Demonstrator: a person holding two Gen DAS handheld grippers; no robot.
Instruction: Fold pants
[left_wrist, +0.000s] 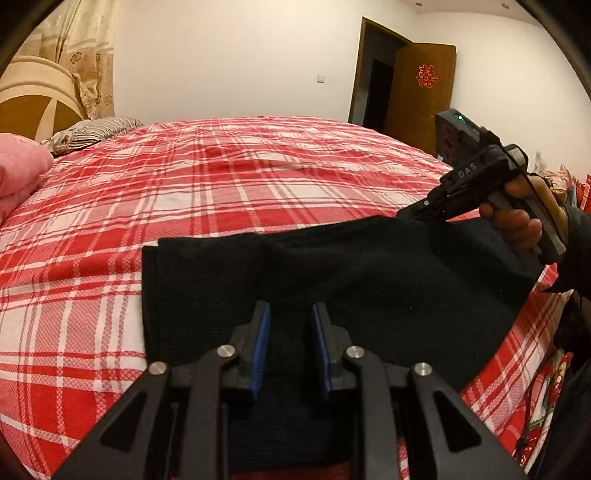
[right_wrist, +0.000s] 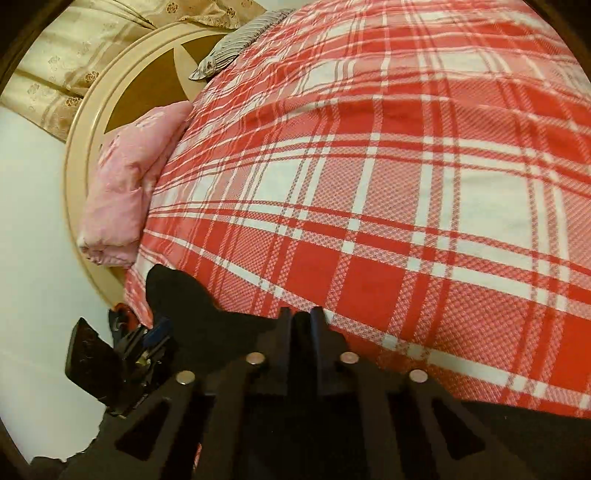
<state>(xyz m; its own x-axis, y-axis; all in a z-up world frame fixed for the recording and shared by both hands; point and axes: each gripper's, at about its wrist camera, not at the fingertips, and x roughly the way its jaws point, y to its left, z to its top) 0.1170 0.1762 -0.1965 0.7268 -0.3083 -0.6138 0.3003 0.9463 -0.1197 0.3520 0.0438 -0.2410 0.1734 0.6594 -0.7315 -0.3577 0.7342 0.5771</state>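
Black pants (left_wrist: 332, 280) lie folded on the red plaid bed near its front edge. My left gripper (left_wrist: 290, 314) hovers over their near edge with its blue-padded jaws a little apart and nothing between them. My right gripper (left_wrist: 410, 212) is shut on the pants' far right corner and lifts it off the bed. In the right wrist view the right gripper (right_wrist: 301, 317) is closed on black cloth (right_wrist: 192, 314) that hangs to the left. The left gripper (right_wrist: 144, 350) shows there at the lower left, partly hidden.
The red plaid bedspread (left_wrist: 221, 184) covers the whole bed. A pink folded quilt (left_wrist: 18, 173) and a striped pillow (left_wrist: 92, 131) lie at the headboard (left_wrist: 33, 103). A brown door (left_wrist: 421, 88) stands open at the back right. Colourful bags (left_wrist: 546, 398) sit beside the bed.
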